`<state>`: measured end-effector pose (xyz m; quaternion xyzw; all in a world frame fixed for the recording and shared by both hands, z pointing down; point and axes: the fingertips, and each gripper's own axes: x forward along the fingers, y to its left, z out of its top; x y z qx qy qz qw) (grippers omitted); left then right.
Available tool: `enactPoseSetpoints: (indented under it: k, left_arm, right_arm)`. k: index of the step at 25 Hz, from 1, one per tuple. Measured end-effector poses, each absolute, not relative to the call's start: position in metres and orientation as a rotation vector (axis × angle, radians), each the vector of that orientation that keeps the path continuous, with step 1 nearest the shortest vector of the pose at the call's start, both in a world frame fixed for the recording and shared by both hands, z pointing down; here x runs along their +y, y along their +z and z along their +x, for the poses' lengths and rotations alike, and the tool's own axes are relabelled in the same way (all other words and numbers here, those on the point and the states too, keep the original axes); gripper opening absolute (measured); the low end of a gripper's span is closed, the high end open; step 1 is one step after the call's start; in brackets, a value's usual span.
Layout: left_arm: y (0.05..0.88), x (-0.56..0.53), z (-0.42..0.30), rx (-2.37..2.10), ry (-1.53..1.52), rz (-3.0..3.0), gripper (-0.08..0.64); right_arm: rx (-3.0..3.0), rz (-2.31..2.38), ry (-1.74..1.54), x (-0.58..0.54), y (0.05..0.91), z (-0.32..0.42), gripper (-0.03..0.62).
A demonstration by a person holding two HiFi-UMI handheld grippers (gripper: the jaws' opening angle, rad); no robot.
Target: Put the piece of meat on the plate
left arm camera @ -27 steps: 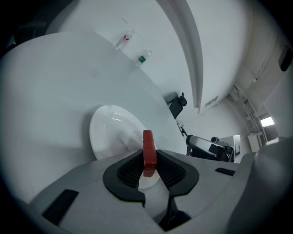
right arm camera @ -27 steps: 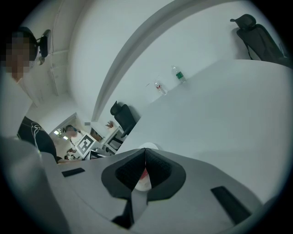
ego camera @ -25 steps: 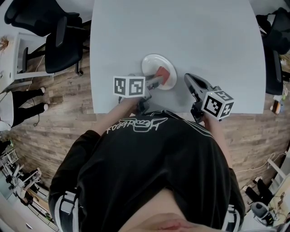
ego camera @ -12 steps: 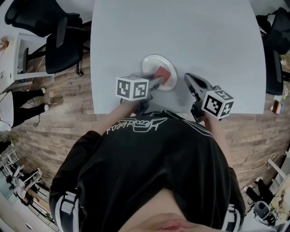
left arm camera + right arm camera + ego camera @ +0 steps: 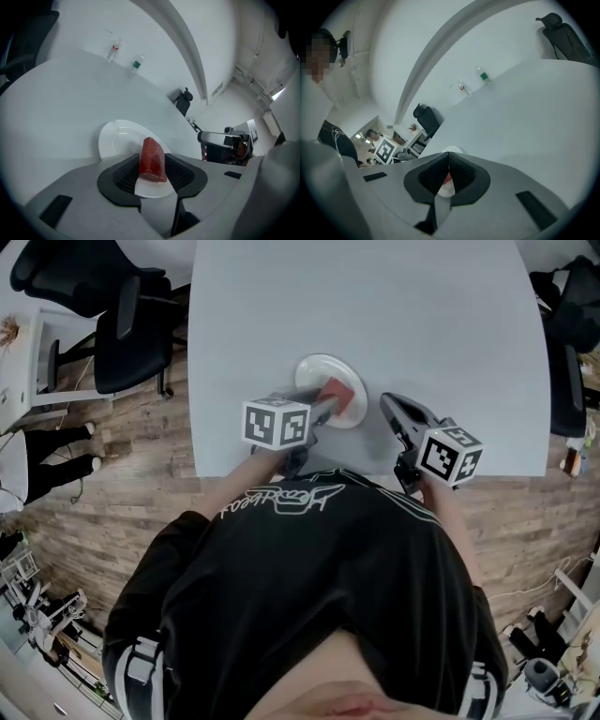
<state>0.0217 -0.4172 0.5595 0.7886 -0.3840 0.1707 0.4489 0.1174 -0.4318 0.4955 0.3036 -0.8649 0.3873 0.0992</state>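
A red wedge of meat (image 5: 152,159) stands on the near rim of a white plate (image 5: 115,140). It sits between the two pads of my left gripper (image 5: 152,172). These jaws have just been opening, and the pads now stand slightly off the meat's sides. In the head view the meat (image 5: 336,395) lies on the plate (image 5: 317,371) with the left gripper (image 5: 321,409) reaching in from the near left. My right gripper (image 5: 386,403) hovers to the right of the plate, its jaws shut (image 5: 449,161) on nothing.
The pale table (image 5: 375,306) ends just behind both grippers at its near edge (image 5: 281,470). Two small bottles (image 5: 114,47) (image 5: 137,64) stand at its far side. Office chairs (image 5: 122,315) flank the table on a wood floor, and a person (image 5: 56,451) stands at left.
The left gripper's jaws have spread apart and its marker cube has rolled and shifted a little right. The meat stays on the plate. The right gripper has not moved.
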Motion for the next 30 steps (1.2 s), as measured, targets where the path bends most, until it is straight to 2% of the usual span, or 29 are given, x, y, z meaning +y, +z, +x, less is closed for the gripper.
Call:
enactPoseSetpoints:
  k: [19, 24, 30]
  left_arm:
    - [0.536, -0.422, 0.013, -0.971, 0.405, 2.014, 0.173]
    - [0.520, -0.417, 0.014, -0.964, 0.372, 2.067, 0.084]
    - [0.501, -0.402, 0.003, -0.974, 0.358, 2.134, 0.014]
  right_arm:
    - [-2.558, 0.864, 1.137, -0.436, 0.492, 0.112, 0.008]
    - [-2.563, 0.841, 1.128, -0.433, 0.491, 0.105, 0.008]
    - [-2.568, 0.789, 1.027, -0.416, 0.487, 0.083, 0.008]
